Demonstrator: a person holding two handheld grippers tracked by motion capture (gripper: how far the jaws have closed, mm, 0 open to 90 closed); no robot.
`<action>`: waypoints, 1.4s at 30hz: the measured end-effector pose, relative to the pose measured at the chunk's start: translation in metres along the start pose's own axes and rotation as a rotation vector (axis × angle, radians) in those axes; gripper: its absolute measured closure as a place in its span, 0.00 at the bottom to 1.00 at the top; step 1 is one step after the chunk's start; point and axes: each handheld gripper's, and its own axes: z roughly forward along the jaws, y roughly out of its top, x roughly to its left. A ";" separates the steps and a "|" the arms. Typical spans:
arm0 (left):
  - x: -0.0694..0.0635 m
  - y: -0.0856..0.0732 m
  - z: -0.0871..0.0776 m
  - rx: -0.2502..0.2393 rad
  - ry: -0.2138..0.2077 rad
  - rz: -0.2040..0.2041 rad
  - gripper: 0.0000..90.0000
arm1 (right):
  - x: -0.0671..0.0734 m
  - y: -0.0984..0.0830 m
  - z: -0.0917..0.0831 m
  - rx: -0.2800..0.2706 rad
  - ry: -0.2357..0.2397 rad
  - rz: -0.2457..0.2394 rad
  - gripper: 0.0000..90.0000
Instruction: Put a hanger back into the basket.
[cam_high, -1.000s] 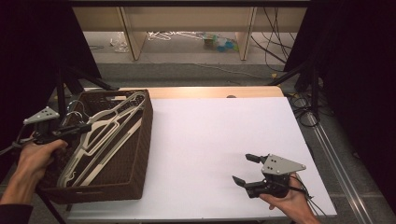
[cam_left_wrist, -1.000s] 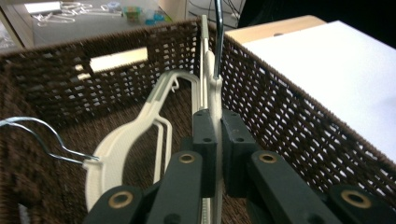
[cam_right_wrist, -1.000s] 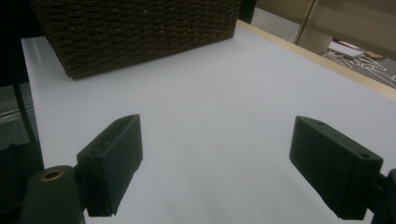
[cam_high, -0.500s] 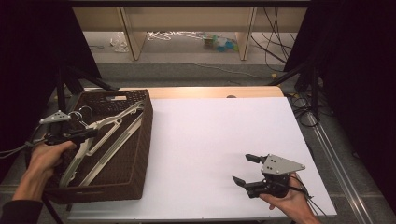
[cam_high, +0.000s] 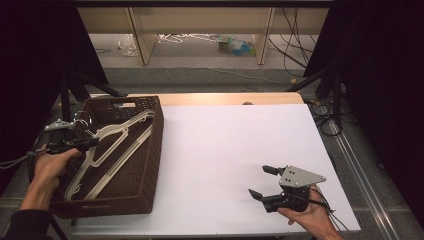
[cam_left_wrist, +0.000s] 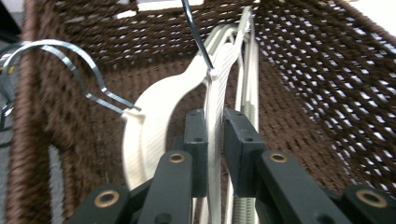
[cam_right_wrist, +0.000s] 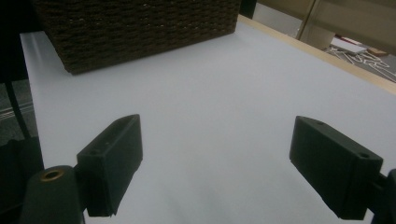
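Observation:
A dark brown wicker basket (cam_high: 150, 150) stands on the left of the white table and holds several white hangers (cam_high: 112, 132). My left gripper (cam_high: 89, 143) reaches into the basket from its left side. In the left gripper view its jaws (cam_left_wrist: 215, 116) stand on either side of the thin edge of a white hanger (cam_left_wrist: 159, 116). They have just been opening, and the pads sit barely off the hanger. A silver hook (cam_left_wrist: 70, 51) curves off to the left. My right gripper (cam_high: 261, 181) rests at the table's front right, wide open (cam_right_wrist: 215, 140) over bare table.
The basket's woven walls (cam_left_wrist: 327, 70) close in around my left gripper. A wooden strip (cam_high: 225, 98) runs along the table's far edge. Beyond it, shelving legs and loose hangers (cam_high: 180, 37) are on the floor. Cables (cam_high: 325, 112) hang at the table's right edge.
My left hand has sunk and shifted toward the basket, and the hanger it carried has come down among the others. The right hand has stayed still.

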 end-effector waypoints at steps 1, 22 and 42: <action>0.002 -0.001 0.000 0.009 0.015 0.004 0.88 | 0.000 0.000 0.000 0.001 0.001 -0.001 0.20; -0.025 0.002 -0.008 -0.034 0.078 -0.010 0.56 | 0.000 -0.001 0.001 -0.002 0.006 0.012 0.20; -0.119 0.009 -0.012 -0.213 -0.160 0.137 0.33 | -0.001 -0.002 0.002 -0.011 0.011 0.040 0.20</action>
